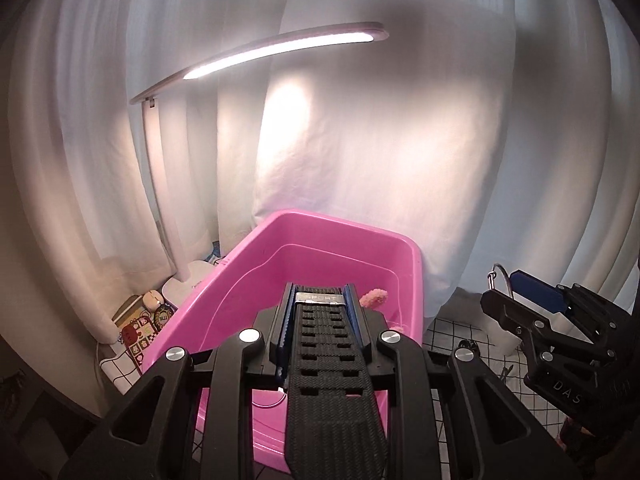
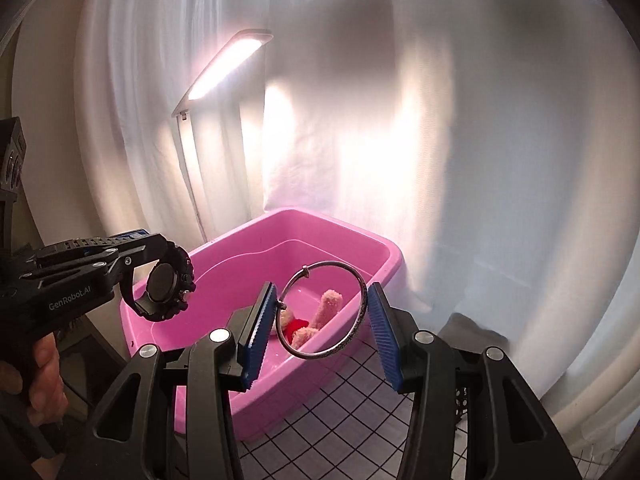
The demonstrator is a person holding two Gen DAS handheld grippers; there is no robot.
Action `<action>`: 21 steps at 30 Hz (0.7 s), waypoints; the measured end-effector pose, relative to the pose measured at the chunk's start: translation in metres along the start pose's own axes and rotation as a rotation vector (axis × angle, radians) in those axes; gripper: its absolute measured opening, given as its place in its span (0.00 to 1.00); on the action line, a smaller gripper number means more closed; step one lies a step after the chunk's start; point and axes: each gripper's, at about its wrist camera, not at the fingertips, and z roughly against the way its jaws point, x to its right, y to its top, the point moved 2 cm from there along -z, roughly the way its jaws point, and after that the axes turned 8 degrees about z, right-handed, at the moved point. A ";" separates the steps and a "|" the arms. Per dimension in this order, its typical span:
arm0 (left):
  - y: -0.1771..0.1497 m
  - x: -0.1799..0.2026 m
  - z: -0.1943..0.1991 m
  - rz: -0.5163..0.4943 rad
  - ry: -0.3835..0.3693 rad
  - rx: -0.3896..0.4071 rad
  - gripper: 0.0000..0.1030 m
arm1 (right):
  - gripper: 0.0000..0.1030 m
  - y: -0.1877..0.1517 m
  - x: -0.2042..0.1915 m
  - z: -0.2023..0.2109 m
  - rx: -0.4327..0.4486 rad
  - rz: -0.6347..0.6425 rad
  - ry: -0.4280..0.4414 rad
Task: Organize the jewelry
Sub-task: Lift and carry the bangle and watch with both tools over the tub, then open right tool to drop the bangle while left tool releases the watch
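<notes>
White grid-patterned tabletop (image 2: 340, 412), pink plastic bin (image 2: 256, 264) set on it, white lamp base (image 1: 188, 284) seen beside the bin, small patterned items (image 1: 140, 328) laid nearby

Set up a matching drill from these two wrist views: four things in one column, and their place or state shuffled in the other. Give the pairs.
Things:
1. black watch
2. metal bangle
3. pink plush toy
4. desk lamp

Place or state:
A. lying inside the pink tub
B. switched on, by the white curtain
C. gripped by the left gripper
D. between the right gripper jaws

Pairs: 1-C, 2-D, 3-A, 4-B
</notes>
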 end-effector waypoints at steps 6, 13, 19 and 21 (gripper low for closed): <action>-0.001 -0.048 -0.049 0.060 0.097 -0.091 0.22 | 0.44 0.016 -0.031 -0.073 -0.085 0.019 0.094; -0.015 -0.065 -0.093 0.087 0.117 -0.200 0.23 | 0.44 0.012 -0.044 -0.141 -0.241 0.009 0.116; -0.022 -0.069 -0.097 0.078 0.166 -0.196 0.52 | 0.60 0.008 -0.039 -0.159 -0.322 -0.006 0.063; -0.019 -0.071 -0.088 0.079 0.200 -0.139 0.90 | 0.61 0.009 -0.038 -0.155 -0.307 0.004 0.042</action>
